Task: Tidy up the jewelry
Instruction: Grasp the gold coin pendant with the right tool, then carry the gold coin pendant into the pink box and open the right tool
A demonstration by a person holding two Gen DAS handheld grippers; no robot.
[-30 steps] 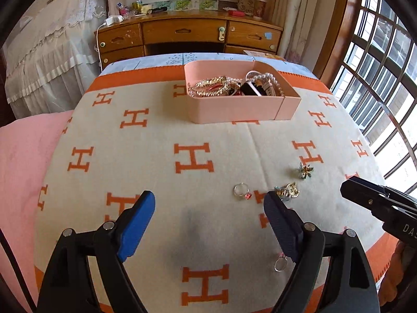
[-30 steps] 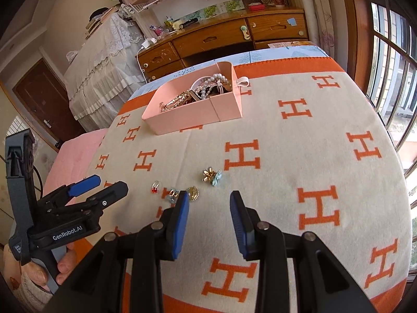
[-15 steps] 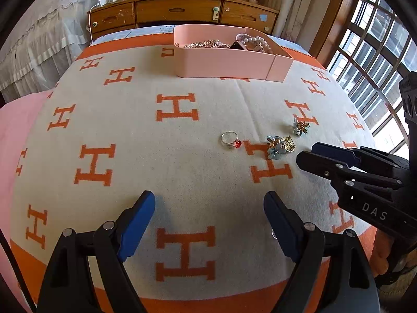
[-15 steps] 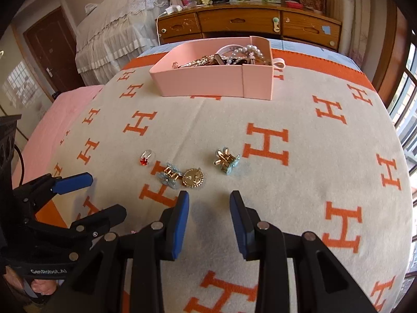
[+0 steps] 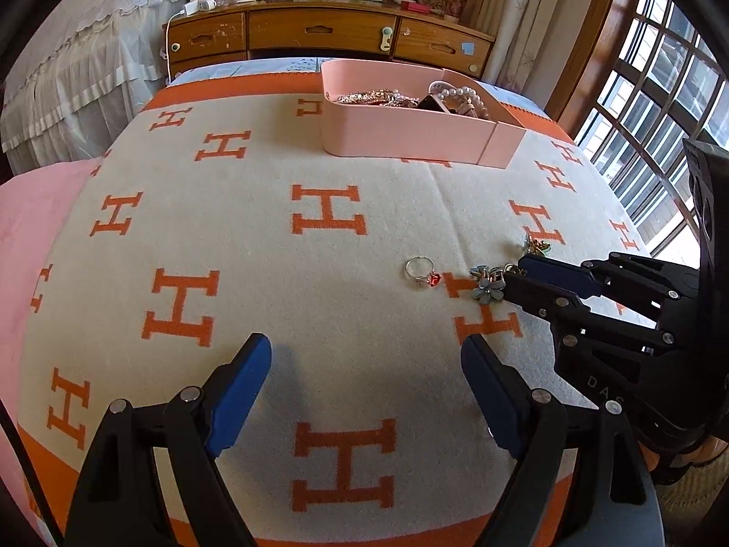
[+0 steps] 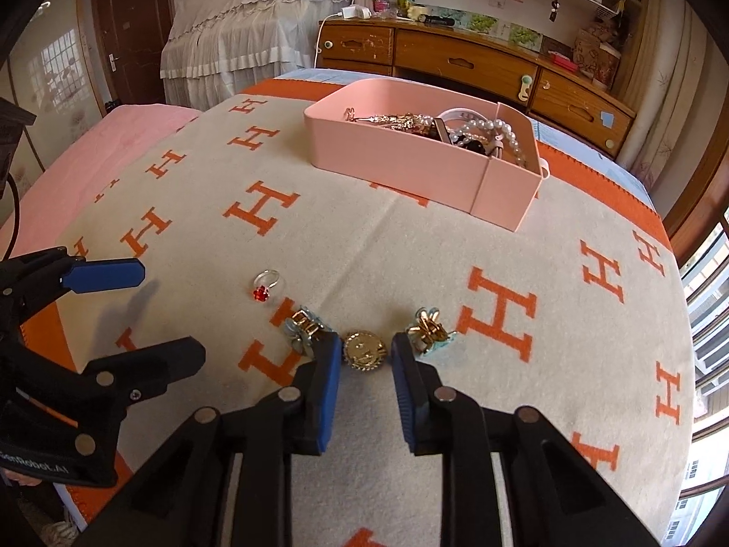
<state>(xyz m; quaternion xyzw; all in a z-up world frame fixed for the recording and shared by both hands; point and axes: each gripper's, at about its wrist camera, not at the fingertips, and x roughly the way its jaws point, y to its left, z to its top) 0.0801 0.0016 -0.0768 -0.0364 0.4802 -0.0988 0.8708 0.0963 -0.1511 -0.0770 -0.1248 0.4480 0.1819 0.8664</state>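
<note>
Between the blue fingertips of the right claw (image 6: 366, 355) lay a round gold brooch (image 6: 364, 350), flat on the orange-and-cream blanket (image 6: 410, 264) that covered the table. The jaws had just been closing and stood narrow, one pad at each side of the brooch; whether they already pressed on it could not be told. Just left of that claw sat a pale blue flower piece with a gold clasp (image 6: 301, 324), and just right of it a second gold and blue piece (image 6: 429, 329). Further left and a little ahead lay a silver ring with a red stone (image 6: 265, 283). Well ahead of the claw stood a pink box (image 6: 401, 168), holding pearls and gold chains. The left claw (image 5: 364, 392) hovered low over bare blanket with its jaws wide apart and nothing between them; the ring (image 5: 421, 271) lay ahead of it, slightly right.
</note>
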